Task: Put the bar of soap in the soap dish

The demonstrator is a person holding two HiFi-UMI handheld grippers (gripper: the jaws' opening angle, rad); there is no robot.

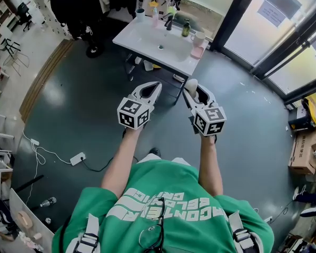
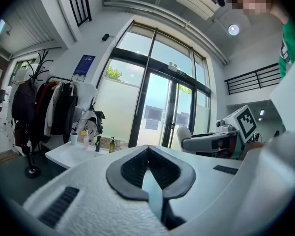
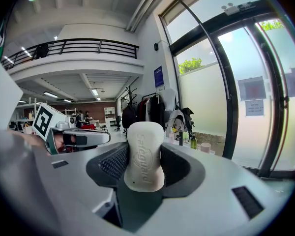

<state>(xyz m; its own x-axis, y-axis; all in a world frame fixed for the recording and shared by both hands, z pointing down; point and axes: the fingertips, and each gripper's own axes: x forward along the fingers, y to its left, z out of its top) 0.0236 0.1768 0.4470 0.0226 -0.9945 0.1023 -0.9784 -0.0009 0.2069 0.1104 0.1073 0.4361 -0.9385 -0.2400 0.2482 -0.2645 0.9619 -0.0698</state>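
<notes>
Held Safeguard soap bar (image 3: 144,151) in right gripper (image 1: 192,90); left gripper (image 2: 148,154) closed, empty. Needed firm grip carrying toward pink soap dish (image 1: 197,52).

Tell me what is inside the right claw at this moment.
A white bar of soap stands between the right claw's pads, gripped at its sides, with its embossed lettering facing the camera. The pads cover its flanks, and its far face is hidden.

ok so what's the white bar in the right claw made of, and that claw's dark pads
Bar of soap: apparently solid white soap, matte and waxy-looking, a brand name moulded into its face. Pads: probably dark rubber, matte, with a fine ribbed texture.
</notes>
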